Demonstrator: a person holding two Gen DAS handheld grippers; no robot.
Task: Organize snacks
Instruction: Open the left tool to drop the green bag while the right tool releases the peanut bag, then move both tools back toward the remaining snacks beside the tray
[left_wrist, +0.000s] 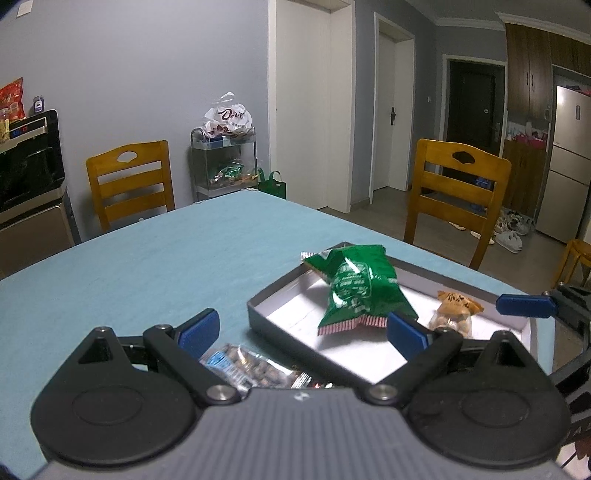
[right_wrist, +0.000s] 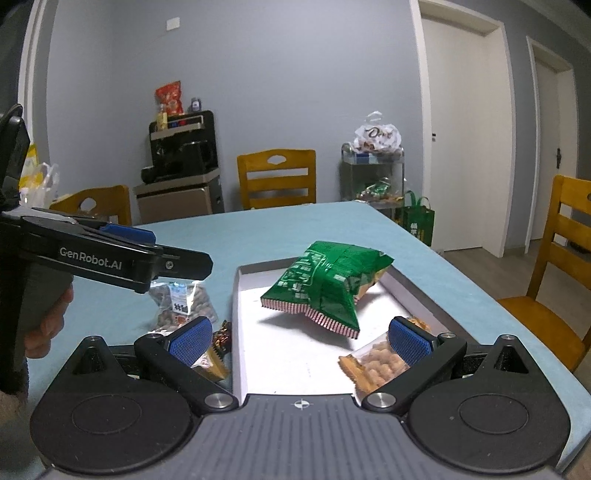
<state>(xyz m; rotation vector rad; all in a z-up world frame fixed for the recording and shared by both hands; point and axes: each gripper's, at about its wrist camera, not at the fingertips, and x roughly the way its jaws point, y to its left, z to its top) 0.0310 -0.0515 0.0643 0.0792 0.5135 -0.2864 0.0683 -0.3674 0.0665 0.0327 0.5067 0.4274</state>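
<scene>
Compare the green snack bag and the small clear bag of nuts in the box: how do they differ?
The green snack bag is opaque foil and much larger; the clear nut bag is small and shows its pale contents. The green bag appears to be in the air over the white box, casting a shadow; the nut bag lies flat on the box floor near a corner. Both are sealed snack packets, and neither gripper holds them.

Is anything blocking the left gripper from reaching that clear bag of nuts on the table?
Nothing visible does. The left gripper is open, and the clear bag of nuts lies on the blue tablecloth right beneath its fingers, outside the box. Only a small dark candy lies beside it.
</scene>
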